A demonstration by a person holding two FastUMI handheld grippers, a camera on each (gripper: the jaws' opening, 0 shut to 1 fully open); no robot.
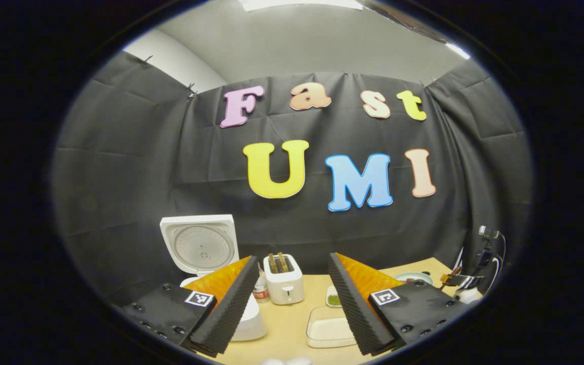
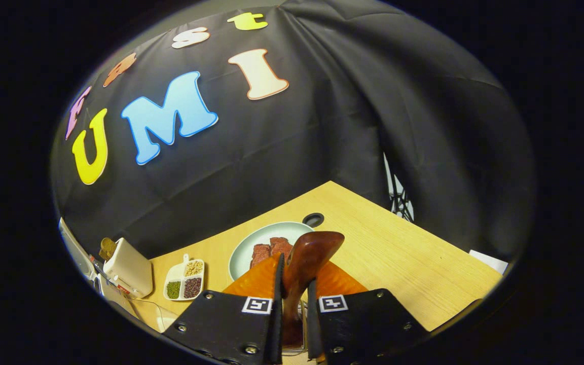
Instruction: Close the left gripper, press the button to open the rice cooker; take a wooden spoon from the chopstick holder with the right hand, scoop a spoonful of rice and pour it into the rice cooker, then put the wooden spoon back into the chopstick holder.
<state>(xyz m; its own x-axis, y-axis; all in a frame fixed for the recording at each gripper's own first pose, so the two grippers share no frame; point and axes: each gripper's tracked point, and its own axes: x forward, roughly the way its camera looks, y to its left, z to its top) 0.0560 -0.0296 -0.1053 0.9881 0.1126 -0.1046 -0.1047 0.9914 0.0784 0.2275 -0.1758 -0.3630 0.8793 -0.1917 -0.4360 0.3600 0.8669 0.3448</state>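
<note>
The wooden spoon [image 2: 306, 266] is clamped between both fingers of the right gripper [image 2: 293, 284], its dark brown bowl standing up above the fingertips and its handle running down between them. Past the spoon in the right gripper view, a pale plate [image 2: 251, 242] with reddish pieces on it sits on the wooden table [image 2: 403, 263], and a small divided dish [image 2: 184, 280] of beans and grains lies to its left, near a white toaster [image 2: 129, 268]. In the left gripper view, the left gripper [image 1: 293, 276] hangs above the table with its fingers spread wide apart and nothing between them. The rice cooker [image 1: 206, 253] stands at the left with its lid raised, beside the toaster [image 1: 284, 279], and a shallow clear box [image 1: 328, 327] lies on the table nearer the camera.
</note>
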